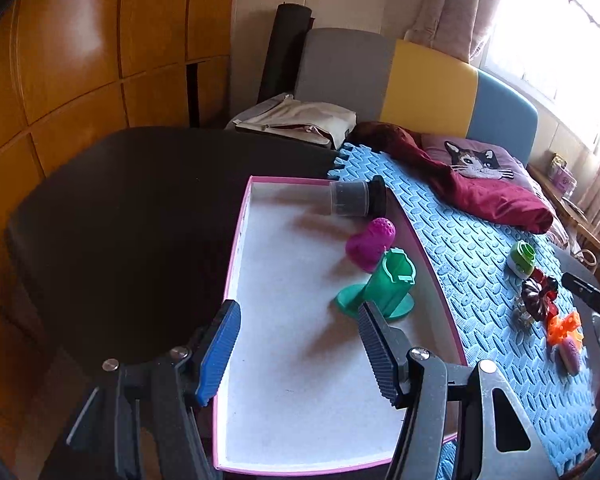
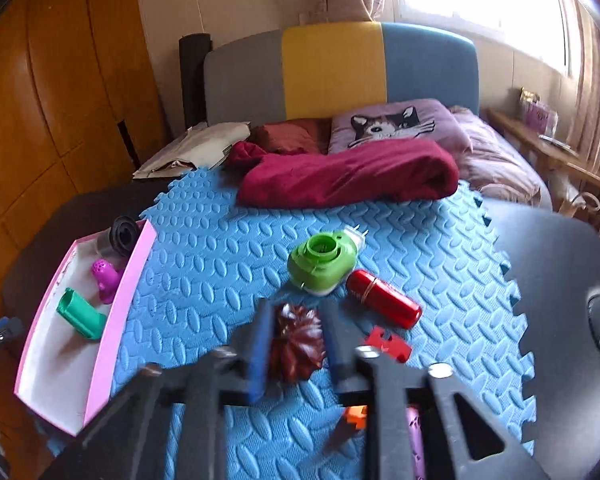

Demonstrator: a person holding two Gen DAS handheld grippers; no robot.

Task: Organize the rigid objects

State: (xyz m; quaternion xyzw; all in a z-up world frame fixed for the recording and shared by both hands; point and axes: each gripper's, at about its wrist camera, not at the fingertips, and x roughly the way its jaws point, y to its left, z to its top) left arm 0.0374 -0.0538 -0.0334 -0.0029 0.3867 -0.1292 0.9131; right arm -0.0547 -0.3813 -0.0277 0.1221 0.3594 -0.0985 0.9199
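My left gripper [image 1: 298,322] is open and empty above the white floor of a pink-rimmed box [image 1: 236,248]. The box holds a green cylinder holder [image 1: 384,284], a magenta perforated piece [image 1: 370,242] and a clear jar with a black lid [image 1: 356,199]. My right gripper [image 2: 296,332] is shut on a dark red ridged ornament [image 2: 297,344] just above the blue foam mat [image 2: 220,264]. On the mat lie a green round device [image 2: 320,262], a red metal cylinder [image 2: 384,298], a red flat piece [image 2: 390,344], an orange piece [image 2: 356,416] and a purple piece [image 2: 416,436].
The pink box [image 2: 112,320] sits at the mat's left edge on a dark table [image 1: 120,216]. A maroon cloth [image 2: 348,176], a cat pillow [image 2: 392,122] and a beige bag [image 1: 296,120] lie beyond the mat. A wooden wardrobe [image 1: 60,60] stands at left.
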